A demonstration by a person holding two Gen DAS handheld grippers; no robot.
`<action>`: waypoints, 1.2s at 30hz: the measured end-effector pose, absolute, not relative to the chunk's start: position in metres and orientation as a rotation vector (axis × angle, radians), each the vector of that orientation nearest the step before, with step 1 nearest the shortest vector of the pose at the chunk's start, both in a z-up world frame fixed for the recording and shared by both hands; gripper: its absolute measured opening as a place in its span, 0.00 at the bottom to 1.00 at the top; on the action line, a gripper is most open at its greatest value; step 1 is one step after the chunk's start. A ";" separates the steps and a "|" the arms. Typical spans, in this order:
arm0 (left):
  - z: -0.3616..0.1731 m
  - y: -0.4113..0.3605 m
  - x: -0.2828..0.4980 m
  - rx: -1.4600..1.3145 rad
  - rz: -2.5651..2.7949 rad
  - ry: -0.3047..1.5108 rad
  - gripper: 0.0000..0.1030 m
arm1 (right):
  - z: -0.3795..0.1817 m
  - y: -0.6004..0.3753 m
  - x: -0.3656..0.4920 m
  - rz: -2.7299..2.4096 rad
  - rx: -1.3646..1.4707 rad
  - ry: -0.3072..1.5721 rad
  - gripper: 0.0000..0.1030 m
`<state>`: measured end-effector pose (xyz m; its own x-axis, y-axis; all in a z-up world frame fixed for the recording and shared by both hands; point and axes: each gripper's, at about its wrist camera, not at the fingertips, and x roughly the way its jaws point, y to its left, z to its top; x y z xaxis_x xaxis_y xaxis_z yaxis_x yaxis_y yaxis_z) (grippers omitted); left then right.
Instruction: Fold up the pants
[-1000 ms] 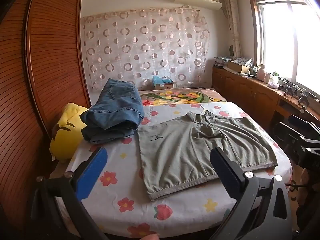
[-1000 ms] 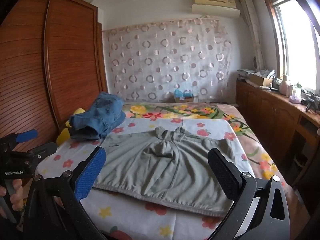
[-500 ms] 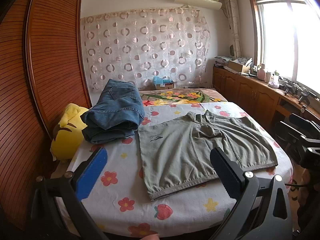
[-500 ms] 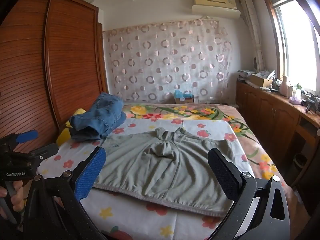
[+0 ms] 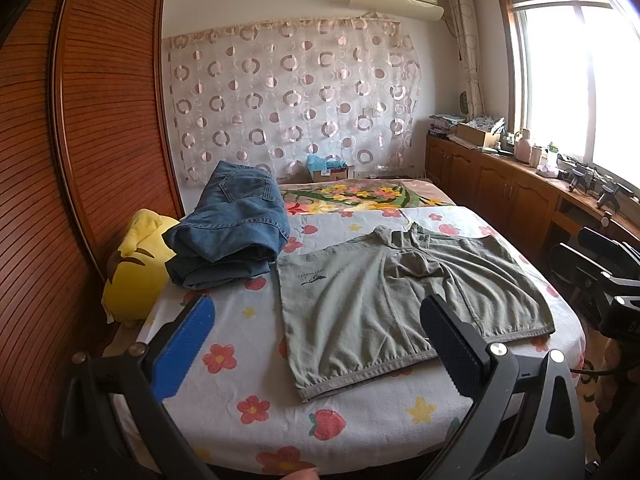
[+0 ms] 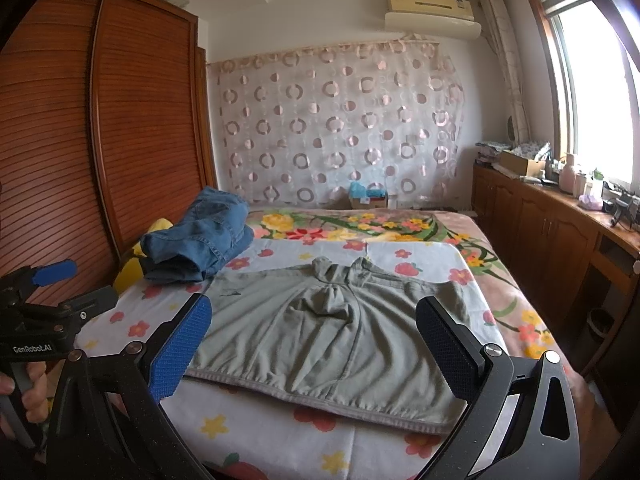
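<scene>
Grey-green shorts [image 5: 384, 304] lie spread flat on the flowered bed sheet [image 5: 240, 344], waistband towards me; they also show in the right wrist view [image 6: 320, 332]. My left gripper [image 5: 320, 344] is open and empty, held above the near edge of the bed, short of the shorts' left waistband corner. My right gripper [image 6: 316, 344] is open and empty, held in front of the waistband. The left gripper also shows at the left of the right wrist view [image 6: 56, 288].
Folded blue jeans [image 5: 232, 232] lie at the bed's left on a yellow plush pillow [image 5: 136, 268]. A wooden wardrobe [image 5: 80, 160] lines the left side. Wooden cabinets [image 5: 520, 192] with clutter run under the window at right. A cardboard box [image 5: 332, 168] sits beyond the bed.
</scene>
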<state>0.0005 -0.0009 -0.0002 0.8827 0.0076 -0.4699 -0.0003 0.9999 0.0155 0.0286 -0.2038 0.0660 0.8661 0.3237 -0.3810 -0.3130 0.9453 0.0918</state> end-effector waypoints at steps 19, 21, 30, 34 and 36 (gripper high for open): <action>0.000 -0.001 0.000 0.017 0.004 0.486 1.00 | 0.067 -0.204 0.028 0.334 0.028 0.401 1.00; 0.000 -0.001 0.000 0.017 0.005 0.486 1.00 | 0.066 -0.204 0.028 0.333 0.028 0.401 1.00; 0.000 -0.001 0.000 0.018 0.005 0.485 1.00 | 0.067 -0.204 0.029 0.333 0.029 0.401 1.00; 0.000 -0.001 0.001 0.017 0.004 0.485 1.00 | 0.066 -0.204 0.029 0.333 0.029 0.399 1.00; 0.000 -0.001 0.000 0.018 0.005 0.484 1.00 | 0.063 -0.202 0.029 0.334 0.029 0.400 1.00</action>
